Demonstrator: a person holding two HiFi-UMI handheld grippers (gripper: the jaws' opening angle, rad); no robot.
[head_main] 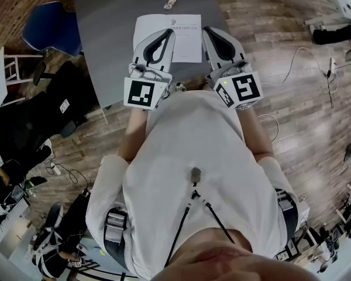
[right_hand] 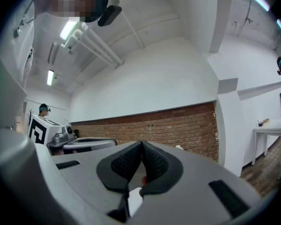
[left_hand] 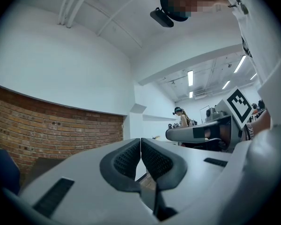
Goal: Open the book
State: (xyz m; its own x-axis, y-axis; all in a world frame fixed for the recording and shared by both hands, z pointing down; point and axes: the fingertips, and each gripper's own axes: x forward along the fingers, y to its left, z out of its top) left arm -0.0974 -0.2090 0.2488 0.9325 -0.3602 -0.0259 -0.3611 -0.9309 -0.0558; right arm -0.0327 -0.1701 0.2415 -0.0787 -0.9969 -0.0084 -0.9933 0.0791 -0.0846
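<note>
Hovering level over the near part of the grey tabletop point(head_main: 102, 34), side by side, tips aimed away from the body: left gripper point(head_main: 167, 34) and right gripper point(head_main: 210, 33). Both sets of jaws clenched pad to pad, with nothing between them.

Lying flat at upper centre of the head frame: white book point(head_main: 184, 43), apparently not yet opened, with the two tips over its near half, one toward each side edge. Probably held so in order to come down on a cover edge from either side. Shut like this, better suited to prying or pinning than to pinching, as a guess only.

Visible from the head view alone: book and tabletop, though contact between tips and cover unreadable from so steep an angle. Visible from the gripper views alone: pad faces meeting along one seam, brick wall and white room beyond, the neighbouring gripper at each frame's edge. No clear book there, merely a white sliver under the right pads, too little to name.
</note>
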